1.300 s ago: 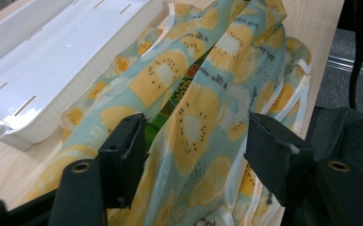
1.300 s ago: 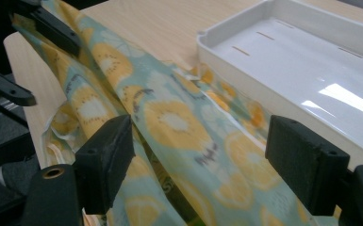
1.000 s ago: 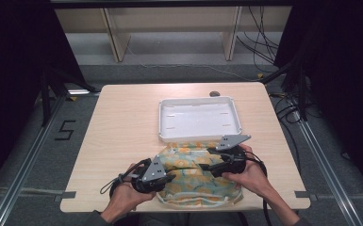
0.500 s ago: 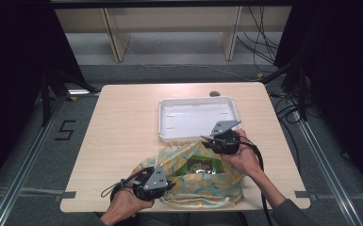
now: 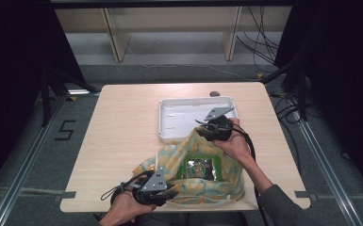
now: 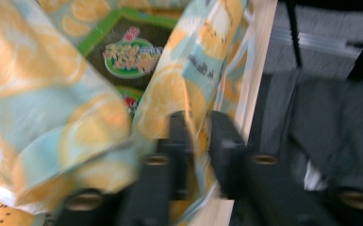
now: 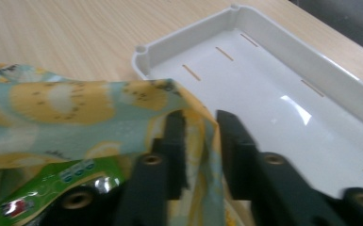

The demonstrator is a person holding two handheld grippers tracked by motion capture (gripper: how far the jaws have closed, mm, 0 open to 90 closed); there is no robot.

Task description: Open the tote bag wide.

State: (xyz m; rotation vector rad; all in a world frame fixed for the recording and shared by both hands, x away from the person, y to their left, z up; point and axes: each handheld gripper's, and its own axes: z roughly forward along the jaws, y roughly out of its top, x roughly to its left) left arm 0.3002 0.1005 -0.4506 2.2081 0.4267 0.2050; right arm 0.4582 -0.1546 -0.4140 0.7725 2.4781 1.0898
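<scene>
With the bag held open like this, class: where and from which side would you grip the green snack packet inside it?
Grip the green snack packet by its near short edge, probably coming straight down through the mouth of the bag. It lies flat, face up, and the cloth folds cover its sides, so only the top is open.

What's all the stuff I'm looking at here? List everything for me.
cloth bag: one, pale blue with yellow citrus print, near table edge, mouth pulled apart
snack packet: one, green, inside the bag
tray: one, white, mid-table beyond the bag
table: one, light wood
shelf legs: pale wood, behind the table
left gripper: black, bag fabric between its jaws
right gripper: black, bag fabric between its jaws, at the tray's rim
</scene>
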